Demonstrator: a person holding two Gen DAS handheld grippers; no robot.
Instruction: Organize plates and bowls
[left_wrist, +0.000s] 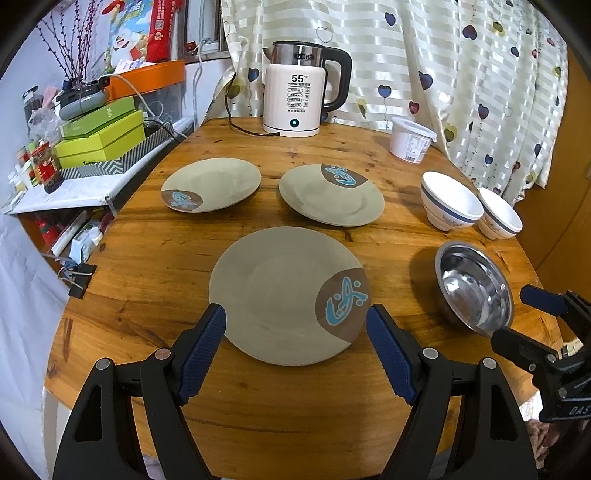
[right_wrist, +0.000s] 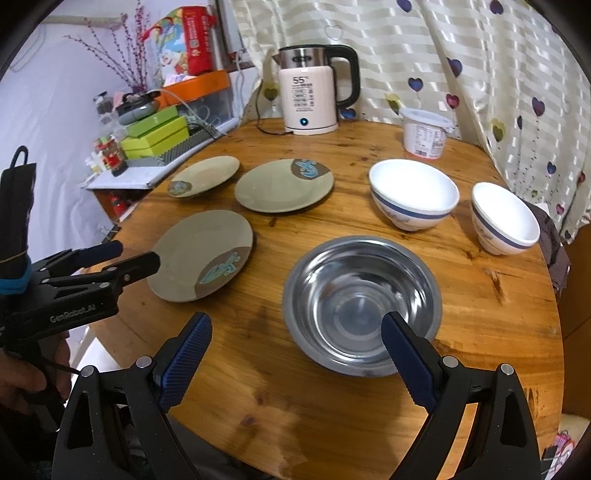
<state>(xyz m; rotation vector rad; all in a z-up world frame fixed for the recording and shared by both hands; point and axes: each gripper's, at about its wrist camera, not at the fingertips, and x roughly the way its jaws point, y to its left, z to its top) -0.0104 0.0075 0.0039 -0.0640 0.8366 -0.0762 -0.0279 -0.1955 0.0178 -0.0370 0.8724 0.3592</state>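
Three beige plates with brown-and-blue corner patches lie on the round wooden table (left_wrist: 155, 280): a near plate (left_wrist: 288, 295), a far left plate (left_wrist: 211, 184) and a far middle plate (left_wrist: 331, 194). A steel bowl (right_wrist: 362, 304) and two white bowls with blue bands (right_wrist: 413, 194) (right_wrist: 504, 218) stand to the right. My left gripper (left_wrist: 295, 317) is open, its fingers on either side of the near plate's front edge. My right gripper (right_wrist: 295, 328) is open in front of the steel bowl, its right finger over the bowl's near rim.
A white electric kettle (left_wrist: 295, 99) and a white lidded tub (left_wrist: 410, 138) stand at the table's far edge before a curtain. A cluttered shelf with green boxes (left_wrist: 101, 136) borders the table's left side. The right gripper shows in the left wrist view (left_wrist: 546, 332).
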